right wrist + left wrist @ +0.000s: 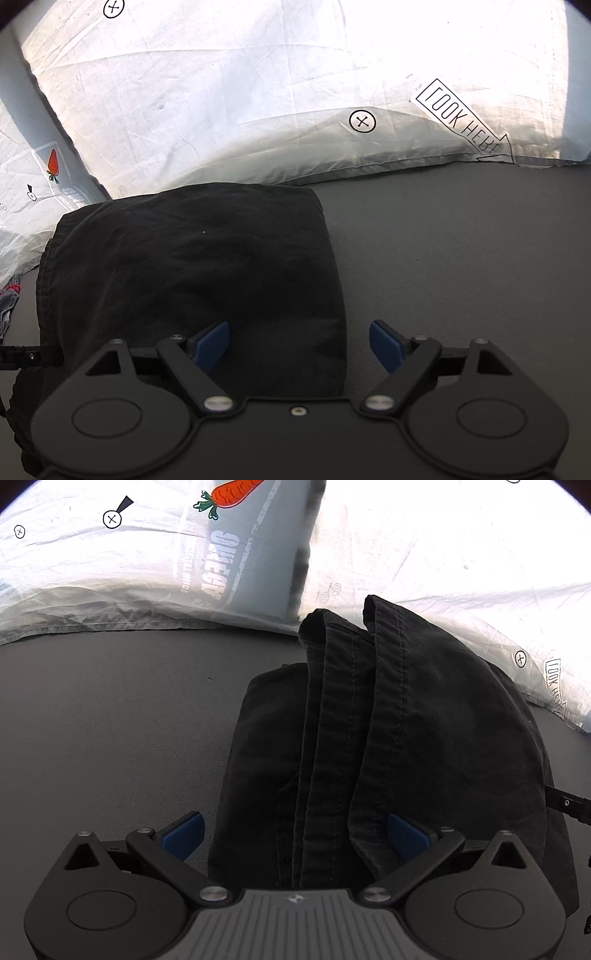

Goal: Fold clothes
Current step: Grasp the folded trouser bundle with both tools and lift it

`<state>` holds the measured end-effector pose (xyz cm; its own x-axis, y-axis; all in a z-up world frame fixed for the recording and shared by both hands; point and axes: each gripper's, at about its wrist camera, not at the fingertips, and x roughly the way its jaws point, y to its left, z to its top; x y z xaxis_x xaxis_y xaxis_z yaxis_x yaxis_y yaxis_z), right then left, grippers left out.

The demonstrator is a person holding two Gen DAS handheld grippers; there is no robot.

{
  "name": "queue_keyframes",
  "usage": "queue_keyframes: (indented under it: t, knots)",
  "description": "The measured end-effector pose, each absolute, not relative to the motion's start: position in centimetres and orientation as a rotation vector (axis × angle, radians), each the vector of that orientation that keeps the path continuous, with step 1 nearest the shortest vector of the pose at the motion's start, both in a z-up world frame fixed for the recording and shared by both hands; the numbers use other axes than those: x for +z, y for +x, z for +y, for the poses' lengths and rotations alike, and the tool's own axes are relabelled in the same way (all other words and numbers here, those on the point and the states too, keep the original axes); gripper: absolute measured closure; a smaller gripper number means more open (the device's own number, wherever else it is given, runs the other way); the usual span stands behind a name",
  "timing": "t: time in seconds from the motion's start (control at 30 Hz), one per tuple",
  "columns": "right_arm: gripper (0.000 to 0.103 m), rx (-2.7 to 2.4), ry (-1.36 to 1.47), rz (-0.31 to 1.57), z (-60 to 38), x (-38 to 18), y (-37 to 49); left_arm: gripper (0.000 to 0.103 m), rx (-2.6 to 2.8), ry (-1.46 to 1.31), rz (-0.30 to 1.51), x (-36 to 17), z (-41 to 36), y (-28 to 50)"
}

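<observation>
A black garment (424,720) lies folded in a thick bundle on the grey bed surface (110,720). Its stitched hems stand up in ridges toward the pillows. My left gripper (294,835) is open wide over the bundle's near end, with cloth between the jaws and the left pad clear of it. In the right wrist view the same garment (192,266) shows a smooth folded top. My right gripper (298,346) is open astride its right edge, left pad over the cloth, right pad over the bare surface (461,258). Nothing is pinched.
White pillows (443,554) (240,92) with printed crosses and a "LOOK HERE" arrow (465,125) lie just behind the garment. A carrot-print pillow (236,554) lies at the back left. A scrap of red and grey cloth (9,299) shows at the left edge.
</observation>
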<state>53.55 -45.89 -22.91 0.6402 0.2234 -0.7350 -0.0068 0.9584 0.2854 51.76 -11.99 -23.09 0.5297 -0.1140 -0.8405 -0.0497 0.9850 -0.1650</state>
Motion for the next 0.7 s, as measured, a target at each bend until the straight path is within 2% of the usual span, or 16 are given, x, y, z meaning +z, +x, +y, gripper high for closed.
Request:
queue_keyframes:
  t: [0.17, 0.27, 0.33, 0.4, 0.43, 0.5, 0.6, 0.7]
  knots:
    - [0.014, 0.148, 0.348, 0.887, -46.9, -23.8, 54.3, 0.000, -0.099, -0.348, 1.028, -24.9, -9.6, 52.0]
    - [0.008, 0.154, 0.414, 0.894, -47.9, -24.7, 55.0, 0.000, -0.132, -0.360, 1.013, -25.2, -9.2, 51.9]
    - [0.008, 0.159, 0.442, 0.888, -48.4, -24.9, 55.2, 0.000, -0.150, -0.361, 1.003, -25.3, -9.0, 51.9]
    - [0.017, 0.184, 0.487, 0.888, -48.6, -25.1, 55.5, 0.000, -0.160, -0.356, 0.995, -25.3, -8.8, 51.9]
    - [0.027, 0.201, 0.522, 0.888, -48.7, -25.2, 55.6, 0.000, -0.163, -0.354, 0.992, -25.3, -8.8, 52.0]
    - [0.028, 0.194, 0.571, 0.894, -49.0, -25.5, 55.4, 0.000, -0.163, -0.353, 0.990, -25.3, -8.8, 52.1]
    - [0.040, 0.204, 0.597, 0.884, -49.0, -25.7, 55.0, 0.000, -0.156, -0.347, 0.986, -25.2, -8.9, 52.2]
    - [0.059, 0.225, 0.599, 0.876, -48.8, -25.3, 54.5, 0.000, -0.144, -0.336, 0.976, -25.1, -9.1, 52.2]
